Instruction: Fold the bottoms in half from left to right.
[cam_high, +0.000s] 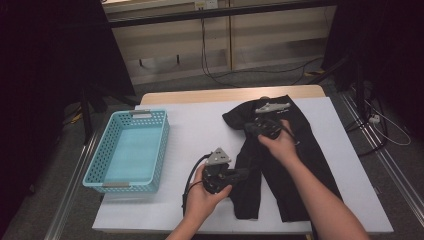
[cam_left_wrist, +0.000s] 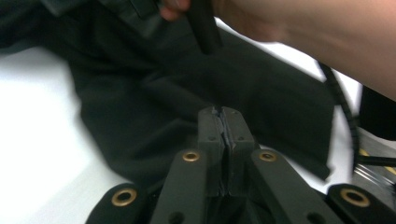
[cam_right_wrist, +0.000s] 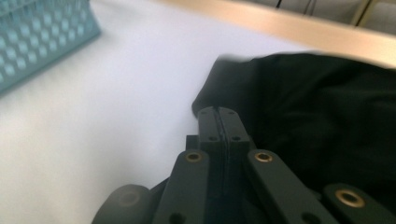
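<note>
White table: both grippers, left and right, jaws pressed together, pinching black trousers.

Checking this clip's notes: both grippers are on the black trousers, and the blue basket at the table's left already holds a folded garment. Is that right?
Not quite. The blue basket is empty: the high view shows its bare bottom. The rest stands: the left gripper and right gripper are both on the black trousers, and the basket is at the table's left.
</note>
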